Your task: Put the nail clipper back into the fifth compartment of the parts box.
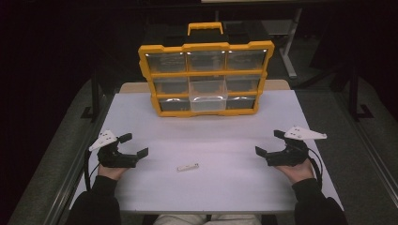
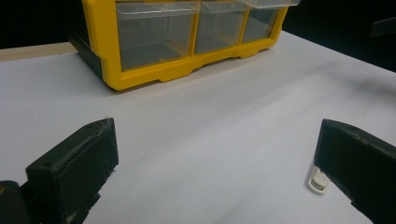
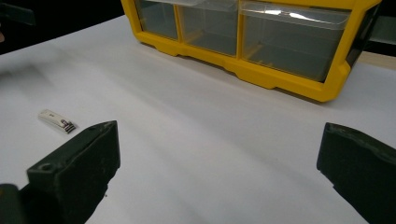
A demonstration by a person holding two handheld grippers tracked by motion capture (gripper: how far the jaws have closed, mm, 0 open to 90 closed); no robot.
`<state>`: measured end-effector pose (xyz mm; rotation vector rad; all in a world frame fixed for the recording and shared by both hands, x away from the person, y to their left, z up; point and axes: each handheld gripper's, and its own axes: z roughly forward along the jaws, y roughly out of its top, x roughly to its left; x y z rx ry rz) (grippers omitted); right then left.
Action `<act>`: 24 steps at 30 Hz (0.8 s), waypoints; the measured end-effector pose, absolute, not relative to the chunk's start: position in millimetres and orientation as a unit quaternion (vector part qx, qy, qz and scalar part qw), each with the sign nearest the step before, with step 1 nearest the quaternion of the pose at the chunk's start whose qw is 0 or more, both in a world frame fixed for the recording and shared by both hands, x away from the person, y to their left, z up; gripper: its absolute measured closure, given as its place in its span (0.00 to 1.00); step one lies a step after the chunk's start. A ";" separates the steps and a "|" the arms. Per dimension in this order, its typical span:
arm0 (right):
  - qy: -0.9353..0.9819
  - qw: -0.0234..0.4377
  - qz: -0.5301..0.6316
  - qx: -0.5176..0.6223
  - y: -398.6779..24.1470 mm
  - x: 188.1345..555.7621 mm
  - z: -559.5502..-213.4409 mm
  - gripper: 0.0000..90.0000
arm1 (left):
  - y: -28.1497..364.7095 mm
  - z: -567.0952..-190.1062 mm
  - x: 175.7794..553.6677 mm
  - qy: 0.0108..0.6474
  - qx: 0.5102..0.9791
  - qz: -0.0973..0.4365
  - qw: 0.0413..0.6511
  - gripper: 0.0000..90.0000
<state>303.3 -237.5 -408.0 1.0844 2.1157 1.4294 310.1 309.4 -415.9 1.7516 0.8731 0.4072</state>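
The small white stick (image 1: pixel 187 167) lay flat on the white table (image 1: pixel 225 187), low in the middle of the high view, between the two grippers and touching neither. It looked like a little USB stick, but it was too small to be sure. In the left gripper view it peeked out at the lower right (image 2: pixel 319 180), partly hidden behind a black jaw. In the right gripper view it sat at the left (image 3: pixel 57 120), with a dark end showing.

The left gripper (image 1: pixel 133 145) rested at the lower left of the high view, jaws spread wide and holding nothing. The right gripper (image 1: pixel 268 143) rested at the lower right, also spread wide and empty. Both seemed to be parked at the sides, probably so the stick stayed free in the middle for either one to reach.

The yellow drawer box (image 1: pixel 205 77) stood upright at the top middle, its front facing the person. One clear drawer (image 1: pixel 208 99) in the bottom row stuck out, maybe ready to take something. The room behind was dark, and what was in the drawers was hard to see.
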 end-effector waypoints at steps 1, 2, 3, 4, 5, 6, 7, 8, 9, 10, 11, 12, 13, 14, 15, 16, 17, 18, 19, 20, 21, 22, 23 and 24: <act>0.752 0.183 0.506 0.382 -236.2 303.9 -407.8 0.00 | 309.5 -415.9 310.3 0.367 0.737 0.171 0.541 0.00; 0.752 0.180 0.507 0.380 -234.5 304.4 -407.2 0.00 | 309.4 -416.0 310.4 0.368 0.737 0.171 0.541 0.00; 0.754 0.179 0.506 0.378 -232.7 304.8 -406.5 0.00 | 309.6 -416.0 310.6 0.368 0.737 0.171 0.541 0.00; 0.756 0.179 0.505 0.376 -230.8 305.2 -405.6 0.00 | 309.6 -416.1 310.7 0.368 0.737 0.171 0.540 0.00; 0.758 0.178 0.505 0.373 -229.1 305.9 -404.7 0.00 | 309.7 -416.2 310.8 0.368 0.737 0.171 0.540 0.00; 0.758 0.177 0.505 0.372 -227.7 306.2 -404.0 0.00 | 309.7 -416.3 310.9 0.368 0.738 0.171 0.539 0.00; 0.761 0.176 0.505 0.368 -225.4 307.1 -403.2 0.00 | 309.6 -416.3 310.9 0.369 0.738 0.171 0.539 0.00; 0.762 0.175 0.504 0.367 -223.3 307.6 -402.7 0.00 | 309.4 -416.4 310.9 0.370 0.737 0.171 0.539 0.00; 0.764 0.174 0.504 0.363 -221.4 308.3 -402.5 0.00 | 309.3 -416.5 311.0 0.370 0.737 0.171 0.539 0.00; 0.766 0.173 0.502 0.361 -219.4 309.0 -402.4 0.00 | 309.3 -416.6 311.2 0.370 0.737 0.169 0.539 0.00; 0.769 0.171 0.501 0.359 -217.6 309.5 -402.3 0.00 | 309.3 -416.8 311.4 0.370 0.737 0.169 0.539 0.00; 0.770 0.169 0.501 0.358 -216.1 309.9 -402.0 0.00 | 309.1 -416.9 311.5 0.369 0.738 0.168 0.539 0.00; 0.770 0.167 0.502 0.357 -214.7 310.3 -401.8 0.00 | 308.8 -416.9 311.6 0.369 0.738 0.168 0.539 0.00; 0.772 0.167 0.501 0.354 -213.7 311.0 -401.4 0.00 | 308.7 -417.0 311.8 0.368 0.739 0.167 0.539 0.00; 0.773 0.164 0.501 0.353 -212.2 311.3 -400.9 0.00 | 308.7 -417.2 312.0 0.368 0.739 0.167 0.539 0.00; 0.774 0.163 0.500 0.352 -210.9 311.8 -400.4 0.00 | 308.6 -417.3 312.0 0.368 0.739 0.166 0.539 0.00; 0.776 0.163 0.499 0.349 -209.7 312.5 -399.9 0.00 | 308.5 -417.3 312.0 0.367 0.740 0.166 0.539 0.00; 0.777 0.162 0.498 0.348 -208.2 313.0 -399.1 0.00 | 308.5 -417.2 311.9 0.367 0.740 0.166 0.539 0.00; 0.779 0.161 0.498 0.346 -206.8 313.4 -398.3 0.00 | 308.4 -417.1 311.8 0.367 0.739 0.167 0.539 0.00; 0.779 0.161 0.498 0.344 -205.6 313.8 -397.5 0.00 | 308.6 -416.9 311.7 0.366 0.740 0.167 0.539 0.00; 0.780 0.160 0.499 0.342 -204.3 314.4 -396.8 0.00 | 308.7 -416.8 311.6 0.366 0.740 0.168 0.539 0.00; 0.782 0.158 0.498 0.341 -202.9 314.8 -396.2 0.00 | 308.9 -416.8 311.7 0.366 0.739 0.169 0.540 0.00; 0.783 0.158 0.497 0.339 -201.6 315.2 -395.6 0.00 | 309.2 -416.8 311.8 0.366 0.739 0.169 0.540 0.00; 0.785 0.157 0.496 0.337 -200.4 315.8 -395.0 0.00 | 309.4 -416.8 311.8 0.367 0.739 0.169 0.540 0.00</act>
